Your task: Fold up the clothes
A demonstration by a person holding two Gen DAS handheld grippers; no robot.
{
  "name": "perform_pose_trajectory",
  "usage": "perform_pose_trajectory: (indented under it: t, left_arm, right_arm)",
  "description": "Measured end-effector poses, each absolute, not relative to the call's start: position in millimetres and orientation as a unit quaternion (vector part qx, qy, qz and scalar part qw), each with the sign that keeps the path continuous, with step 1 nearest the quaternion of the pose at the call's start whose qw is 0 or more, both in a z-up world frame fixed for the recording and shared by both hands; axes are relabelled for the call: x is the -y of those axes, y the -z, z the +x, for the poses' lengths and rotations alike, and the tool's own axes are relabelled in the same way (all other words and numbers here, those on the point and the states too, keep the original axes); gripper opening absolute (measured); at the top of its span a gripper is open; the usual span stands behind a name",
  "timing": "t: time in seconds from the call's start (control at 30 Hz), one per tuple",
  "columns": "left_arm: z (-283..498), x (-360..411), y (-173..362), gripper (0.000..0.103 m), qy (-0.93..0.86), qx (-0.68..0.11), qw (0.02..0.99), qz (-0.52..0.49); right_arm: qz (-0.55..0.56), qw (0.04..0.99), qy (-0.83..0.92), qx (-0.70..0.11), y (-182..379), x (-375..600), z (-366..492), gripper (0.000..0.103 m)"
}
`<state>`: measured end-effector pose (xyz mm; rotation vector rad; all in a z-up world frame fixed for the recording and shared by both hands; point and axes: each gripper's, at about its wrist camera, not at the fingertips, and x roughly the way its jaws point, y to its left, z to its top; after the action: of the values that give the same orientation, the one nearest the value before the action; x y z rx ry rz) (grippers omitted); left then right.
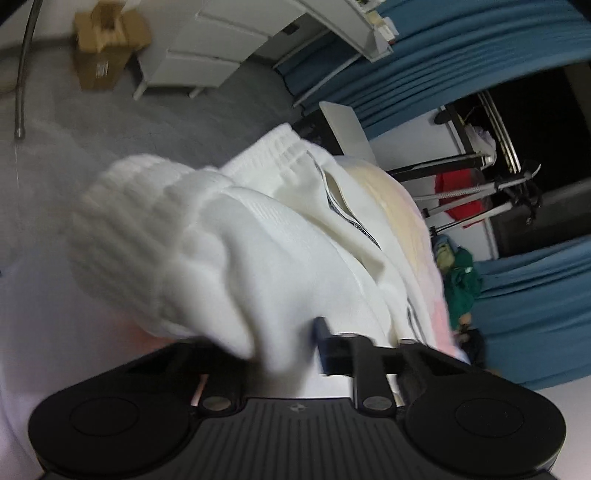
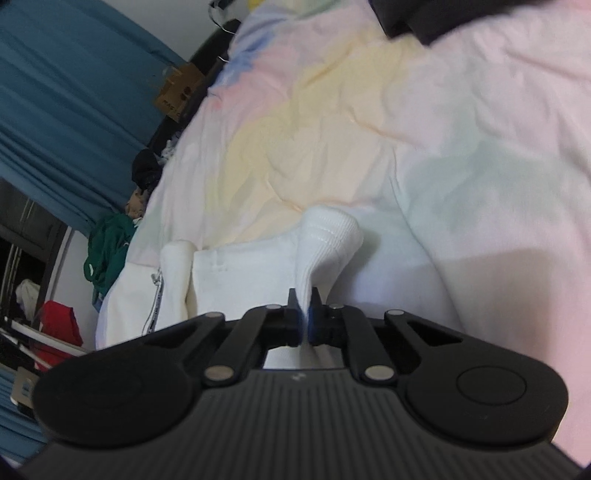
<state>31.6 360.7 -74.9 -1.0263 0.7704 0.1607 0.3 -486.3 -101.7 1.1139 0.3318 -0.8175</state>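
A white knit garment [image 1: 258, 236] with ribbed cuffs, an elastic band and a black-lettered tape trim fills the left wrist view, lifted and blurred. My left gripper [image 1: 291, 350] is shut on its fabric; cloth drapes over and hides the left finger, and only the right finger [image 1: 325, 343] shows. In the right wrist view the same white garment [image 2: 236, 269] lies on the bed, and my right gripper [image 2: 304, 306] is shut on a ribbed cuff [image 2: 325, 236] that stands up from between the jaws.
A pastel pink, yellow and green bedsheet [image 2: 406, 110] covers the bed. Blue curtains [image 2: 55, 92], a green garment [image 2: 107, 254], a red item [image 2: 59, 328] and a dark cloth [image 2: 424, 18] are nearby. A cardboard box [image 1: 103, 48] and white drawers [image 1: 207, 51] stand on the grey floor.
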Motion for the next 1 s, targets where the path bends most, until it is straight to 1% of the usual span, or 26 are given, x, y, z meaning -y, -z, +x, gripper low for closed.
perform_pose_trajectory:
  t: [0.07, 0.17, 0.43, 0.63, 0.8, 1.0]
  left_arm:
    - [26, -357, 63, 0.009, -0.080, -0.350, 0.804, -0.473]
    - [17, -352, 44, 0.007, -0.087, -0.333, 0.816, -0.464]
    - [-12, -353, 4, 0.006, -0.072, -0.301, 0.829, -0.465]
    - [-18, -354, -11, 0.006, -0.063, -0.302, 0.830, -0.465]
    - [2, -353, -34, 0.006, -0.063, -0.292, 0.840, -0.452]
    - [74, -348, -72, 0.006, -0.083, -0.309, 0.849, -0.421]
  right_arm:
    - [0.507, 0.766, 0.369, -0.140, 95, 487, -5, 0.006]
    - [0.501, 0.778, 0.360, -0.122, 83, 486, -16, 0.005]
    - [0.486, 0.797, 0.345, -0.097, 68, 491, -36, 0.005]
    - [0.476, 0.803, 0.348, -0.092, 64, 491, -40, 0.005]
    - [0.432, 0.829, 0.344, -0.085, 46, 483, -24, 0.005]
    - [0.364, 0.862, 0.343, -0.080, 8, 474, 43, 0.005]
